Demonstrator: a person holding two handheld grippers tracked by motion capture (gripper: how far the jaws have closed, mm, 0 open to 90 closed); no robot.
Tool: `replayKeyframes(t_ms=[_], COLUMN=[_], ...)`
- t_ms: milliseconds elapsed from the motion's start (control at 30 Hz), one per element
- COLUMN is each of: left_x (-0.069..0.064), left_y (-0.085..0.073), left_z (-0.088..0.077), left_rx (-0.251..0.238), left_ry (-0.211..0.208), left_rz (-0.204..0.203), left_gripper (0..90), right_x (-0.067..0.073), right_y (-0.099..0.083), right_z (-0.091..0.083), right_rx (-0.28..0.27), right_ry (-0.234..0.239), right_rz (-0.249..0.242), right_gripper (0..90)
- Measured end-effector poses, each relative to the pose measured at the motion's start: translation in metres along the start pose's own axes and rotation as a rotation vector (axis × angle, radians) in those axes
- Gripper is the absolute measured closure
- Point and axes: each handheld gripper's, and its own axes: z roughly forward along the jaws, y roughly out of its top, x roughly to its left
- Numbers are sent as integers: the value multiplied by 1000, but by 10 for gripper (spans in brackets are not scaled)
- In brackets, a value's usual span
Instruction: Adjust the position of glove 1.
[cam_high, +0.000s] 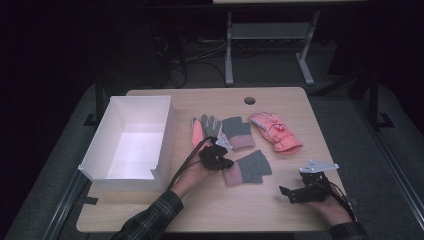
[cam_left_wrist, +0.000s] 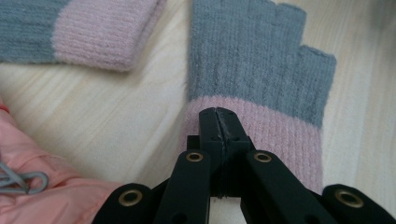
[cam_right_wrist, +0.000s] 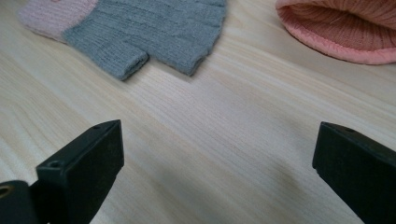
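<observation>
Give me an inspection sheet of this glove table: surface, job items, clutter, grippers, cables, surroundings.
Surface: light wooden table, round hole near the far edge.
Job's things: near grey-and-pink fingerless glove, its pink cuff pinched; its twin lies beyond it.
Clutter: pink ski glove, grey-and-pink work glove, open white box at left.
Grippers: left hand-held gripper shut on the near glove's cuff; right hand-held gripper open over bare wood.
Cables: black cable trails from the left gripper.
Surroundings: dark room, grey table frame behind.
</observation>
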Motion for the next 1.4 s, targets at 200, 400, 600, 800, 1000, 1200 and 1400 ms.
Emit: replayKeyframes(t_ms=[200,400,600,800,1000,1200,1400], left_x=[-9,-20,-28,-35,-41,-44,-29], left_y=[-2,-7,-16,-27,-34,-41,-50], left_z=[-1,-5,-13,-19,-26,-40,-37], left_rx=[15,23,39,38,40,13,45], left_ry=[-27,-61,-95,-125,-139,-102,-69], left_rz=[10,11,10,-8,-11,-10,-52], left_gripper=[897,896,897,897,896,897,896], right_x=[0,0,0,0,1,0,1], right_y=[0,0,0,0,0,0,1], right_z=[0,0,0,0,1,1,1], right_rx=[0,0,2,3,3,6,6], right_ry=[-1,0,0,-2,0,-2,2], right_rz=[5,4,2,12,3,10,2], right_gripper=[18,18,18,18,18,18,18])
